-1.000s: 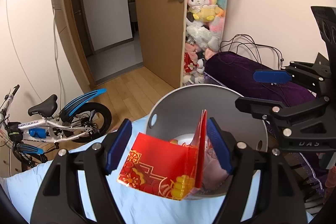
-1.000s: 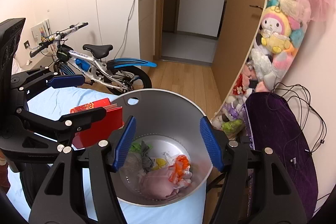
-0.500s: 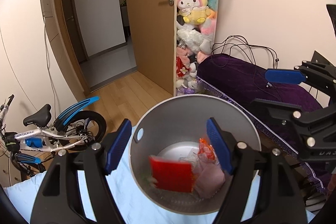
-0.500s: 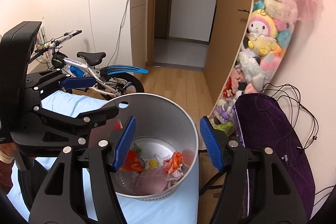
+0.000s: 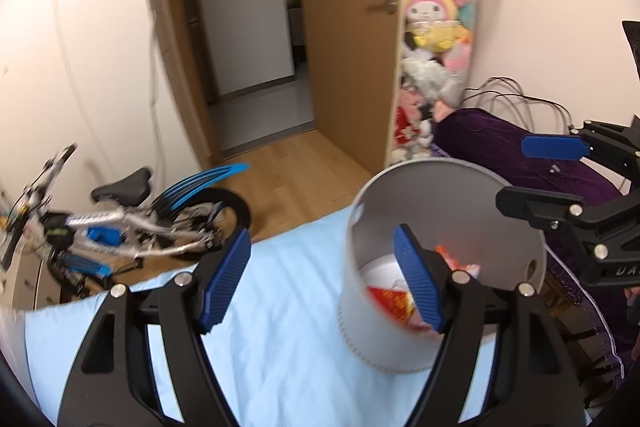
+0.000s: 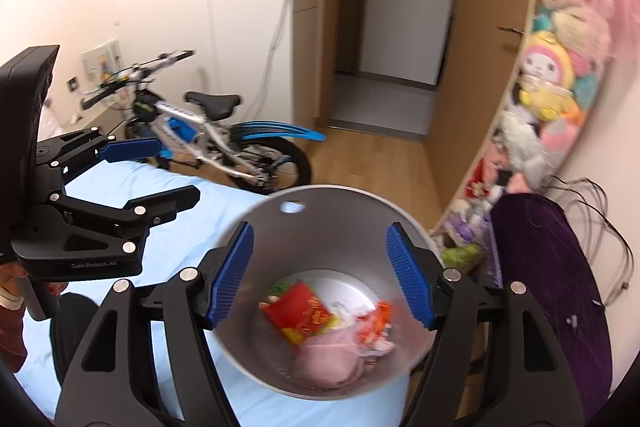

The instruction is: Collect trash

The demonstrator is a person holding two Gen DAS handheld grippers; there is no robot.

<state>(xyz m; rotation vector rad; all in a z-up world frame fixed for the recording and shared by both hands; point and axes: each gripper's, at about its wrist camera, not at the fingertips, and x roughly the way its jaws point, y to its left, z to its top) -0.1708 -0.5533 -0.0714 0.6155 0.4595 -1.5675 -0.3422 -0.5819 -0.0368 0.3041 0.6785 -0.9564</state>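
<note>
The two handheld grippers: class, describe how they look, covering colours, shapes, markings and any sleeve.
The left gripper and right gripper share black skeletal frames with triangular cut-outs, silver screws and ribbed blue fingers. The left body reads "GenRobot.AI" in the right wrist view. A dark red sleeve with a pale cuff shows beneath it.

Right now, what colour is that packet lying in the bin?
Red with gold and yellow print; the packet in the bin shows best from the right wrist view.

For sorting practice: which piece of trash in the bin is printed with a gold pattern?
The red packet lying on top in the bin; the crumpled pink piece beside it is plain.
</note>
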